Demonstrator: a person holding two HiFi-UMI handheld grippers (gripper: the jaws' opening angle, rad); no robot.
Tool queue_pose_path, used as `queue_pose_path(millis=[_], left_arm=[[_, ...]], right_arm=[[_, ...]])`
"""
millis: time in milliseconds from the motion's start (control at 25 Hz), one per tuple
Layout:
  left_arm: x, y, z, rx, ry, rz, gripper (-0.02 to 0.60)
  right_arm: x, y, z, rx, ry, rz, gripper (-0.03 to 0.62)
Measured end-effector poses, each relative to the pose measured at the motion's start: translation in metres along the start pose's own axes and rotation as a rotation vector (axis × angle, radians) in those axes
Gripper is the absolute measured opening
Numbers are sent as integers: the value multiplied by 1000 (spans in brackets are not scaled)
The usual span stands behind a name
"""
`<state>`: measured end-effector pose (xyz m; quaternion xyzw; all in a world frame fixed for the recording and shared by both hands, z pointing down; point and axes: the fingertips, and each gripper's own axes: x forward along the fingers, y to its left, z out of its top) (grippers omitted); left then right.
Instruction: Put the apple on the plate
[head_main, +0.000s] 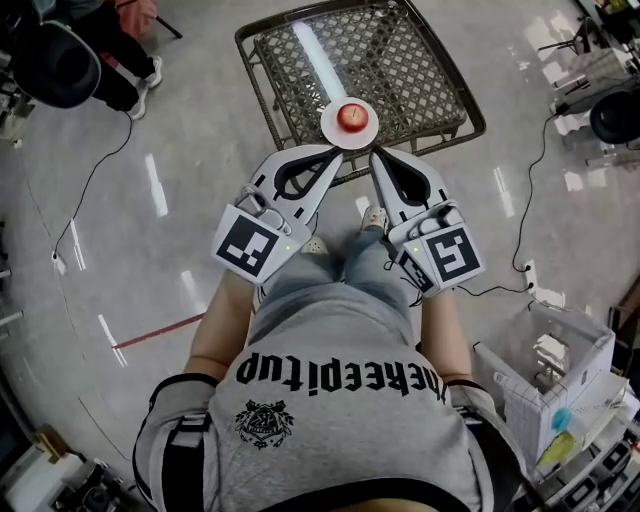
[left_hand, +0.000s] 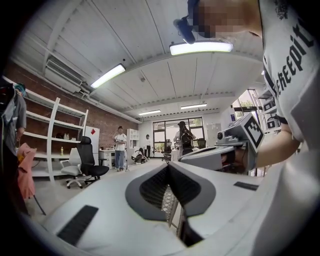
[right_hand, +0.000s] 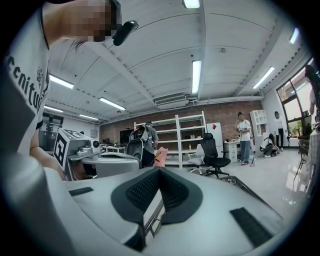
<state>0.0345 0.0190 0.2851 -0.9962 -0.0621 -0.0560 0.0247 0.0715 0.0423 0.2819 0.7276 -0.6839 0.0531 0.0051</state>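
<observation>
Both tongs closed, empty: left tongs (head_main: 337, 151), right tongs (head_main: 373, 156) just short of plate (head_main: 329, 127). Apple (head_main: 352, 117) sat on plate at near edge of table (head_main: 420, 70). Risk: stray nudge could tip plate, spilling apple.

Ceiling strip lights (left_hand: 201, 48) lit the room brightly and evenly. Their glare streaked the glossy floor (head_main: 155, 185). Both gripper views bent strongly outward, with black corners and soft edges.
</observation>
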Motion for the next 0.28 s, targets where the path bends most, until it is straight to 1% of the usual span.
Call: queue_pose_path(millis=[120,280], left_arm=[[-2,1,11,0,3,3,23],[-11,3,5,-11,0,9,23]], right_arm=[[0,1,11,1,-2,0,-5],[3,9,8,-6,10,6,-5]])
